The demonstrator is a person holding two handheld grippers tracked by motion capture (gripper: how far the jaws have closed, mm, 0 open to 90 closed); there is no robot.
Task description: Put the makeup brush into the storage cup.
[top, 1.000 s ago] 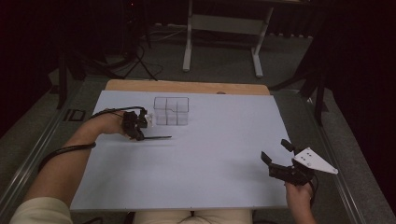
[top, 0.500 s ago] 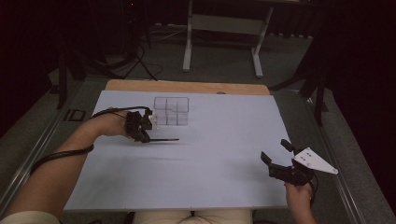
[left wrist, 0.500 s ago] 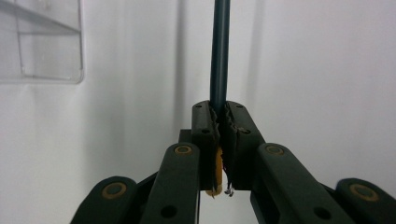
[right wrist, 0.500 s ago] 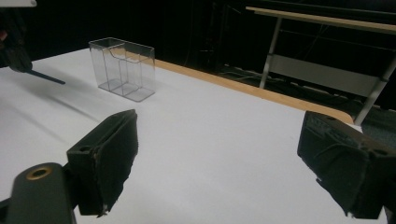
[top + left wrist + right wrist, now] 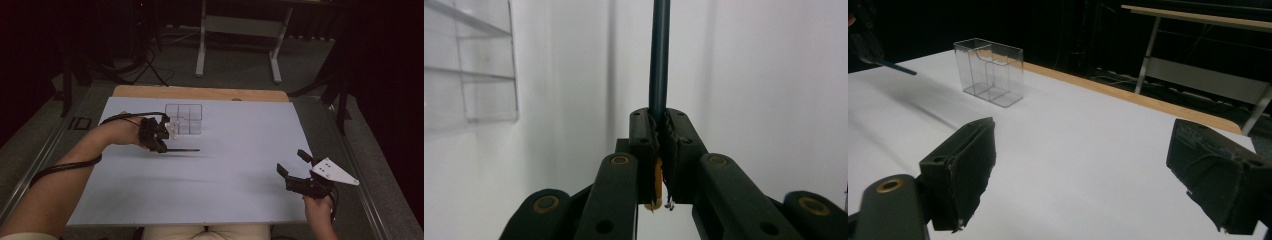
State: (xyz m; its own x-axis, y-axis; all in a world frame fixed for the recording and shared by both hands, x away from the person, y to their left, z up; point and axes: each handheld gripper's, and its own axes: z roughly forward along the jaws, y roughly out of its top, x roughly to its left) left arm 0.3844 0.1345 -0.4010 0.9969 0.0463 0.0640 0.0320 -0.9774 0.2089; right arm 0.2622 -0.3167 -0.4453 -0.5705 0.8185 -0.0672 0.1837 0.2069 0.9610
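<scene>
Two tools: left (image 5: 659, 131) clamps a dark pen (image 5: 659, 55) (no legible writing), right (image 5: 295, 167) gapes empty.

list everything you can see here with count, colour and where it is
pencil: 1, dark with a yellowish end, clamped in the left gripper, sticking out level above the table
clear box: 1, see-through, with compartments, far left part of the table, just beyond the pencil
table: 1, white top with a wooden far edge
metal stand: 1, grey, on the floor behind the table
cables: several, black, on the floor at far left
left gripper: 1, black, shut on the pencil, near the clear box
right gripper: 1, black with a grey plate, jaws open, near right corner of the table
forearms: 2, coming in from the bottom edge
</scene>
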